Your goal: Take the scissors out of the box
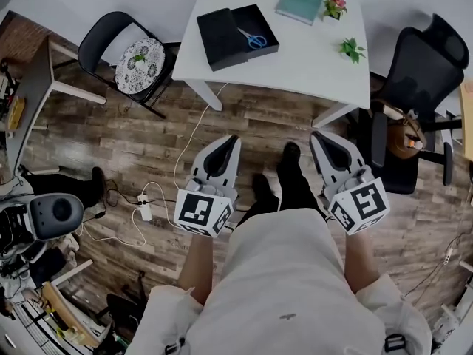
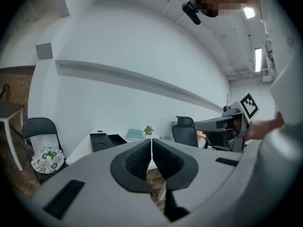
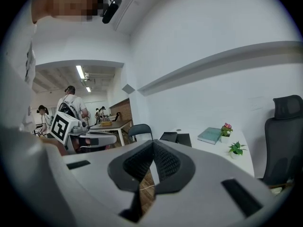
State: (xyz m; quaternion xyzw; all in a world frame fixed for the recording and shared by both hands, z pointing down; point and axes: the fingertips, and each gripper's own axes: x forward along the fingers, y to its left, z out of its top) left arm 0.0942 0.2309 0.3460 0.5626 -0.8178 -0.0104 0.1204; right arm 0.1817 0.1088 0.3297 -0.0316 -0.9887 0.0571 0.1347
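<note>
Blue-handled scissors [image 1: 253, 39] lie inside an open black box [image 1: 258, 32] on the white table [image 1: 310, 65]; the box's black lid [image 1: 222, 39] lies beside it on the left. In the head view both grippers hang over the wooden floor, well short of the table. My left gripper [image 1: 230, 140] is shut with nothing in it, its jaws meeting at the tips [image 2: 151, 141]. My right gripper [image 1: 319, 136] is also shut and empty [image 3: 152, 143]. The box [image 2: 113, 140] and lid [image 2: 100, 141] show far off in the left gripper view, and the box [image 3: 176, 138] in the right gripper view.
On the table are a teal book [image 1: 300, 1], a pink potted flower [image 1: 335, 7] and a small green plant [image 1: 352, 49]. A black chair with a floral cushion [image 1: 137, 61] stands left of the table, an office chair [image 1: 417, 87] right. Cables and a power strip [image 1: 145, 207] lie on the floor.
</note>
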